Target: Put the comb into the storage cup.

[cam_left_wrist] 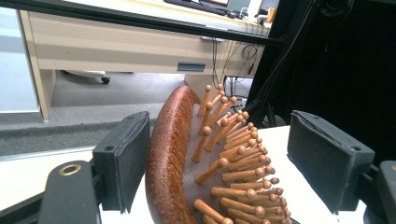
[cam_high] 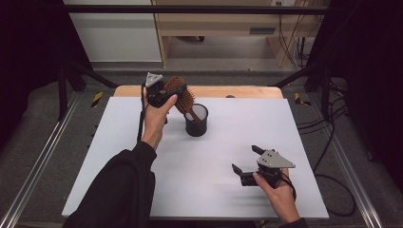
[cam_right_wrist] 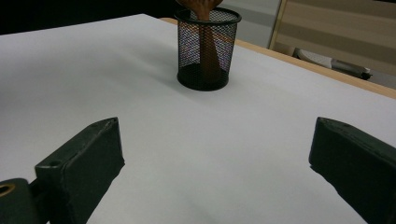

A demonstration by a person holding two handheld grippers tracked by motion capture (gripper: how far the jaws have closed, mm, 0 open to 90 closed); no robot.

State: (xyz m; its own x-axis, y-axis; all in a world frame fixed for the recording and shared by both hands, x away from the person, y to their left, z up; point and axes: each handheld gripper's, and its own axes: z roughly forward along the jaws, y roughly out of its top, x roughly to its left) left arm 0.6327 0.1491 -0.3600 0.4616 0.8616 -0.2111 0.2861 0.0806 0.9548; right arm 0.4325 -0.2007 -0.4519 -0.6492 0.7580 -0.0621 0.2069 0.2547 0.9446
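A wooden hairbrush (cam_high: 179,91) with peg bristles stands tilted in a black mesh cup (cam_high: 196,120) at the table's back middle, its handle (cam_right_wrist: 208,46) down inside the cup. My left gripper (cam_high: 166,91) is raised around the brush head (cam_left_wrist: 173,154). The brush's back lies close against one pad (cam_left_wrist: 123,158). A strip of table shows between the bristles and the other pad (cam_left_wrist: 327,158), so the jaws stand open. My right gripper (cam_high: 246,159) rests low at the front right, open with nothing between its pads, pointing toward the cup (cam_right_wrist: 205,46).
A white sheet (cam_high: 142,180) covers the table, with a wooden edge (cam_high: 247,91) at the back. Beyond it stand a desk (cam_left_wrist: 121,42) and hanging cables (cam_high: 290,42). Black frame rails (cam_high: 43,156) run along both sides.
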